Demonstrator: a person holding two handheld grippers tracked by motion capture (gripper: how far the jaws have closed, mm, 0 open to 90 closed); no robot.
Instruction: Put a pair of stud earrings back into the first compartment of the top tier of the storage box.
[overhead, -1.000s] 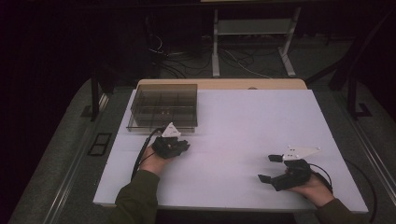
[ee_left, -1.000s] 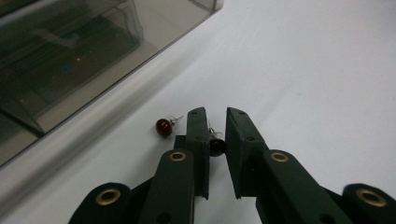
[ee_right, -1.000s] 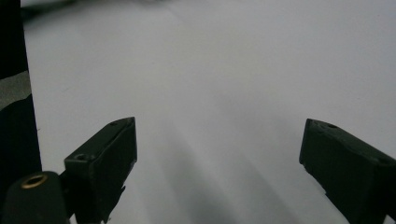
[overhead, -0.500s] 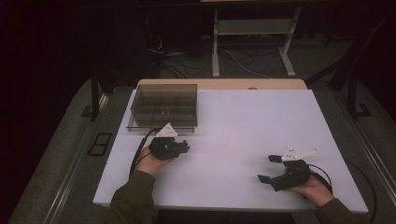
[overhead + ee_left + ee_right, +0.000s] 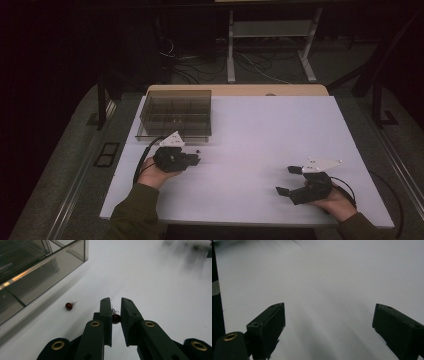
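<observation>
A wide white rectangular table (image 5: 270,150) takes up most of the high view, with dark floor and cables beyond its far edge. At its far left corner stands a smoky clear plastic organiser box (image 5: 175,112) with inner dividers; in the left gripper view its tinted wall (image 5: 37,280) runs along the upper left.

The black left gripper (image 5: 192,160), held in the person's left hand (image 5: 152,172) with a grey three-cornered plate on top, sits just in front of the box. The black right gripper (image 5: 287,181), in the right hand (image 5: 337,202), lies near the table's near right edge, well apart from the left one.

In the left gripper view, the left gripper (image 5: 116,315) has its jaws drawn close together, pinching a small dark red round bulb with thin wire leads (image 5: 115,318) between them, above the white surface. A second small dark red bulb (image 5: 69,305) lies on the table between the gripper and the box wall.

In the right gripper view the right gripper (image 5: 329,322) has its jaws spread wide over bare table.
</observation>
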